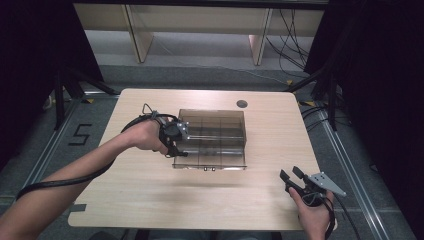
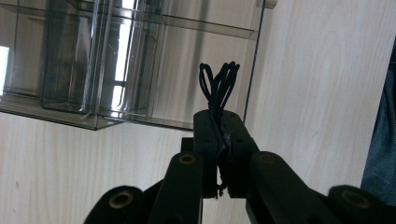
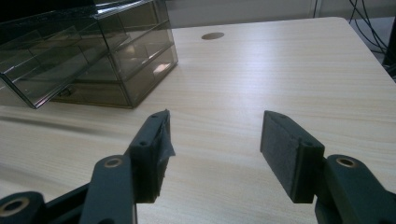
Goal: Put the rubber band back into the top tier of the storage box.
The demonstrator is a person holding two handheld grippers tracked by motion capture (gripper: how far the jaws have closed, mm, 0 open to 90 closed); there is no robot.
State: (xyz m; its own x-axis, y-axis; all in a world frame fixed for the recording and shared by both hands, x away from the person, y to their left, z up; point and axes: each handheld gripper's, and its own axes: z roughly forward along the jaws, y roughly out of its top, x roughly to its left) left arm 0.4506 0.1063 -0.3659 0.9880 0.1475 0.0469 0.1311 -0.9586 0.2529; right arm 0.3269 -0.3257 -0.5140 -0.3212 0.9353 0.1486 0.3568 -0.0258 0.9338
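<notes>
In the high view, a clear smoky plastic organizer box (image 1: 212, 137) with small compartments sits in the middle of the frame on the pale wooden counter (image 1: 150, 195). The left hand-held gripper (image 1: 176, 142) is at the box's left end, touching or just beside its wall, held by a hand (image 1: 145, 136) whose forearm runs in from the lower left. The right hand-held gripper (image 1: 291, 176) rests low at the lower right of the frame, well apart from the box, with its two jaws spread. A dark round hole (image 1: 242, 104) marks the counter above and to the right of the box.

In the left gripper view, the left hand-held gripper (image 2: 219, 126) has its jaws pressed together at the centre of the frame, clamped on a small bundle of thin black looped bands (image 2: 218, 81) that stick up beyond the tips. The organizer box (image 2: 93, 60) fills the upper left, its edge just beside the bands; whether they touch it cannot be told.

In the right gripper view, the right hand-held gripper (image 3: 215, 140) stands wide open with nothing between its pads, bare counter (image 3: 280, 70) beneath. The organizer box (image 3: 88, 56) lies at the upper left, well clear of the jaws.
</notes>
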